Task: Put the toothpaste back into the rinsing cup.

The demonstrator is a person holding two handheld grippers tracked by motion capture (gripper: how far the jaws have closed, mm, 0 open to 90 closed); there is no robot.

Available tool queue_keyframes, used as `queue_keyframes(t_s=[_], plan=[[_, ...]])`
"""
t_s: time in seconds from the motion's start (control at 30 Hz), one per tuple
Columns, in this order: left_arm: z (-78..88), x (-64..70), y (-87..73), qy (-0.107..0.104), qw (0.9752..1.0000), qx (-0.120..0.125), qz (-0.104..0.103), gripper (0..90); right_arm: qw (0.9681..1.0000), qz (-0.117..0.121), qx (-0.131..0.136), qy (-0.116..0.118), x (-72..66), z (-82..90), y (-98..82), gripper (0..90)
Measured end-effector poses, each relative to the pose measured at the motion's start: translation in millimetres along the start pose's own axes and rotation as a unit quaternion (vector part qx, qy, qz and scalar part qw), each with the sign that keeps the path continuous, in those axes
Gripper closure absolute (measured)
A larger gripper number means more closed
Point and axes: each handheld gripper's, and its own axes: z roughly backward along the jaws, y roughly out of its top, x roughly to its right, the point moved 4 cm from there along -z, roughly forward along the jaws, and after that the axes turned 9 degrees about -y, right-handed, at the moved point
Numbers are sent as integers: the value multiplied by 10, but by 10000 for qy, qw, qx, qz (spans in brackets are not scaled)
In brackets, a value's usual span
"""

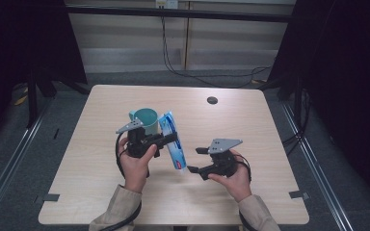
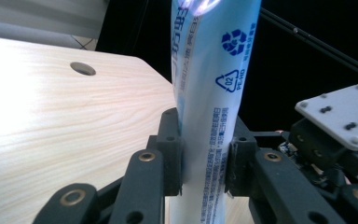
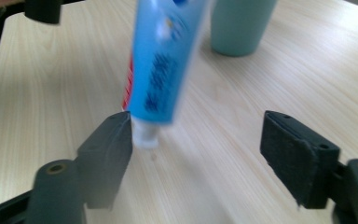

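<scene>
Surface (image 1: 101, 192): light wood-grain top, rounded corners, 1 round cable hole (image 1: 212, 100) near the far edge.
Floor (image 1: 19, 163): grey carpet, metal rails (image 1: 9, 166) along both sides.
Back wall (image 1: 125, 38): pale panels, black cables (image 1: 173, 67) hanging down.
Sides: black curtains (image 1: 351, 72).
Light: even, from overhead.

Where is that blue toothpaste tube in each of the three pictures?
High view: toothpaste tube at table centre, slanting, clamped by the left tongs.
Left gripper view: tube rises upright at centre.
Right gripper view: tube hangs top centre, cap down.
Shared landmark: the teal cup behind it.
</scene>
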Motion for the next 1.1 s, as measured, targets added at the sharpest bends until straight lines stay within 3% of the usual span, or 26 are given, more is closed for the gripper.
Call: queue_keyframes(t_s=[0.1, 0.2, 0.37, 0.47, 0.53, 0.83, 1.03, 1.1], plan=[[24, 2, 29, 66, 9999, -51, -61, 727, 9999, -57, -114, -108, 49, 20, -65, 200], [62, 3, 73, 93, 9999, -15, -75, 727, 9987, -163, -320, -366, 136, 53, -211, 177], [102, -9, 113, 192, 9996, -87, -174, 727, 9971, -291, -536, -460, 189, 66, -355, 142], [119, -8, 144, 219, 9995, -94, -197, 726, 9966, -277, -607, -489, 207, 68, -427, 135], [131, -12, 163, 265, 9993, -111, -220, 726, 9945, -241, -846, -575, 220, 58, -516, 135], [197, -22, 263, 385, 9985, -136, -367, 725, 9890, -23, -1208, -858, 219, 38, -651, 132], [249, -25, 333, 479, 9976, -151, -483, 725, 9902, -109, -1132, -808, 241, 45, -685, 133], [265, -24, 352, 486, 9976, -139, -468, 725, 9909, -249, -1069, -778, 255, 53, -714, 133]])
